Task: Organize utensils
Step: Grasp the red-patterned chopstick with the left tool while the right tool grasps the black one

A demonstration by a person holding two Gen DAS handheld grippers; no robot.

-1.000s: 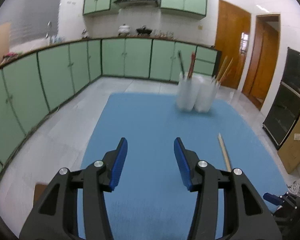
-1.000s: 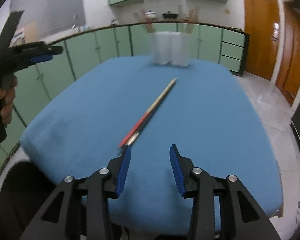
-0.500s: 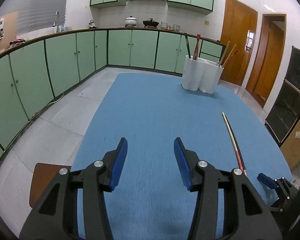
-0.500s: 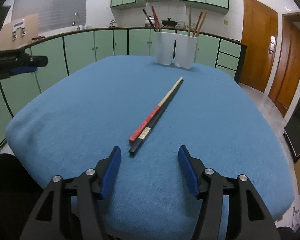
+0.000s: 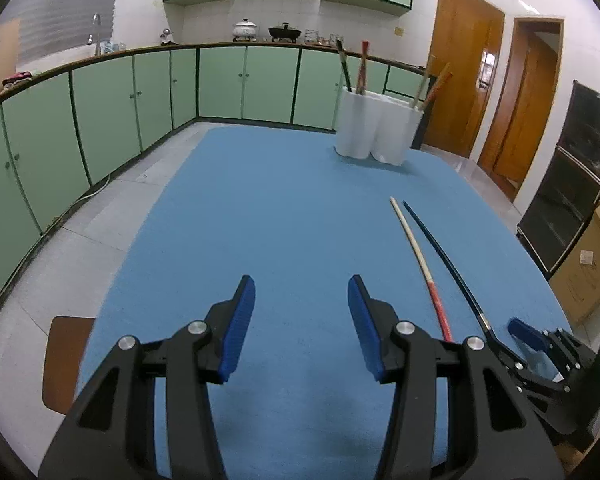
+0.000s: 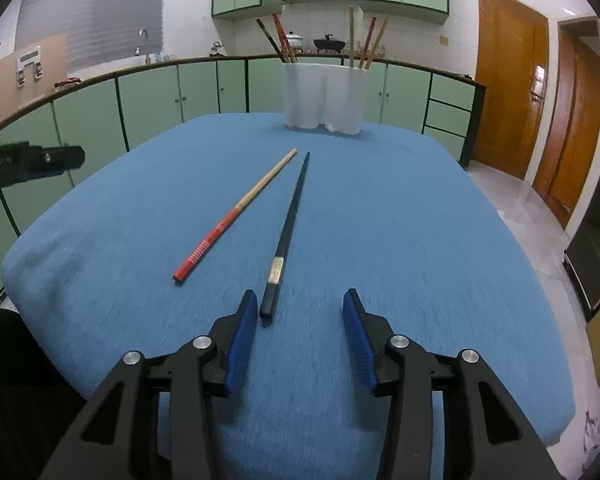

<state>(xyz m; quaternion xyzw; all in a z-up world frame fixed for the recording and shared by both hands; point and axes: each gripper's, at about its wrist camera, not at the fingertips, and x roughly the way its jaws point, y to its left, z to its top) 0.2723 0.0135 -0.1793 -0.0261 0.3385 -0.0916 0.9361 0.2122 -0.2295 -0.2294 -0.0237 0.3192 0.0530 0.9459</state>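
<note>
Two loose chopsticks lie side by side on the blue table [image 6: 420, 240]: a red-and-wood chopstick [image 6: 236, 216] and a black chopstick [image 6: 290, 224]. They also show in the left wrist view, red-and-wood [image 5: 418, 258] and black [image 5: 444, 258]. A white holder [image 6: 324, 98] with several chopsticks stands at the far edge; it also shows in the left wrist view [image 5: 378, 128]. My right gripper [image 6: 300, 320] is open, just behind the black chopstick's near end. My left gripper [image 5: 302, 320] is open and empty, left of the chopsticks.
Green kitchen cabinets [image 5: 100, 120] run along the left and far walls. Wooden doors [image 6: 512, 100] stand at the right. A brown stool seat [image 5: 66, 356] sits by the table's left edge. A black oven [image 5: 572, 188] and cardboard boxes [image 5: 596, 256] stand at the right.
Both views have steadied. My right gripper has shifted right, so the black chopstick's end now lies by its left finger. The two chopsticks now lie apart. My left gripper has turned slightly left.
</note>
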